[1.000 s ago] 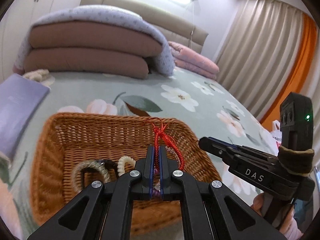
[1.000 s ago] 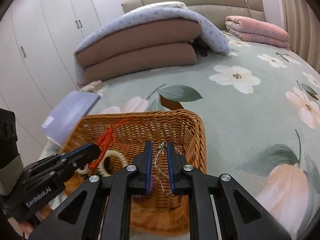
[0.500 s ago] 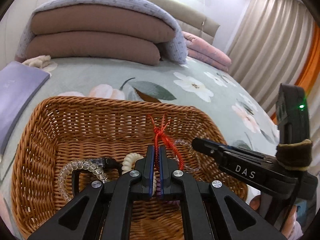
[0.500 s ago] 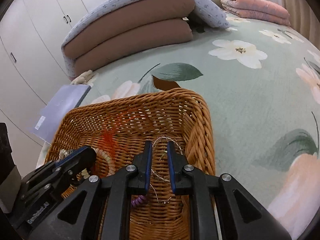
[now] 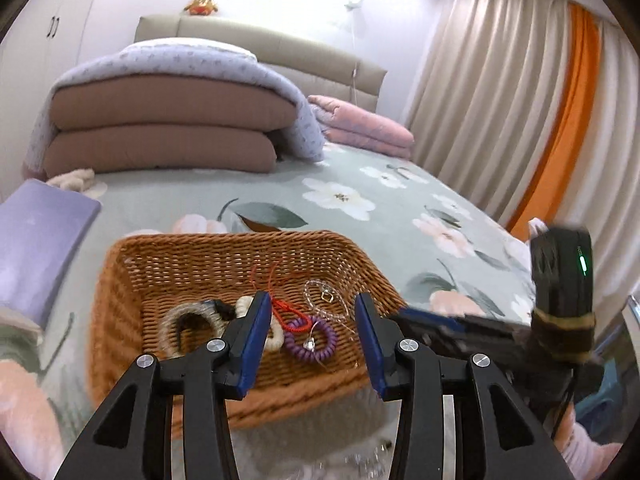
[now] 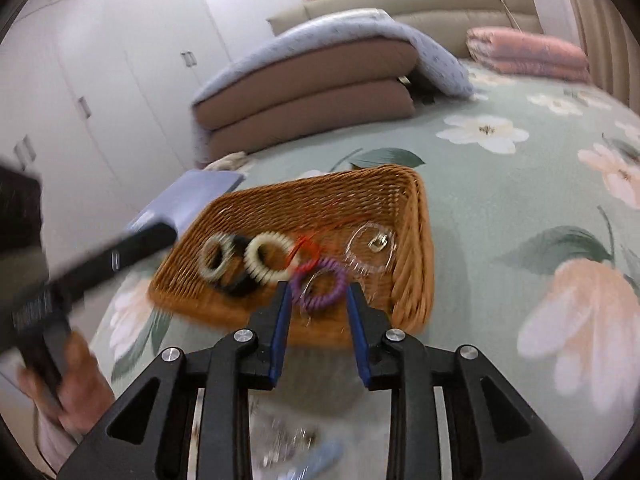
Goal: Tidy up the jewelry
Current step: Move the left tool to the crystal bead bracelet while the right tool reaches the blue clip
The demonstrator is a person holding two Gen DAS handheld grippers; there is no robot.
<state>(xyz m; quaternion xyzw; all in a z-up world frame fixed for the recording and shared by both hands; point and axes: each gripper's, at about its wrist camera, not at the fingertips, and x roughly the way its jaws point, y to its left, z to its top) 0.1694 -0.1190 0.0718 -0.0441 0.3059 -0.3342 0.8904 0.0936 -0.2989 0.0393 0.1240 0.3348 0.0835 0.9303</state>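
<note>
A brown wicker basket (image 5: 132, 280) (image 6: 416, 240) sits on the floral bed. In it lie a red cord bracelet (image 5: 285, 312) (image 6: 306, 249), a purple coil ring (image 5: 311, 340) (image 6: 319, 283), a cream coil ring (image 6: 267, 256), a clear bead bracelet (image 5: 326, 298) (image 6: 370, 246) and a beaded ring with a black piece (image 5: 188, 322) (image 6: 218, 257). My left gripper (image 5: 310, 304) is open and empty, above the basket's near edge. My right gripper (image 6: 317, 296) is open and empty, at the near edge over the purple ring.
A purple book (image 5: 36, 240) (image 6: 188, 196) lies left of the basket. Folded quilts (image 5: 168, 128) and a pink blanket (image 5: 360, 128) are at the bed's head. Curtains (image 5: 500, 120) hang on the right, wardrobes (image 6: 100, 92) on the left. Small loose items (image 6: 296, 444) lie blurred below the grippers.
Both grippers opened and pulled back from the basket. The red cord bracelet dropped from my left gripper and the clear bracelet from my right gripper; both now lie in the basket.
</note>
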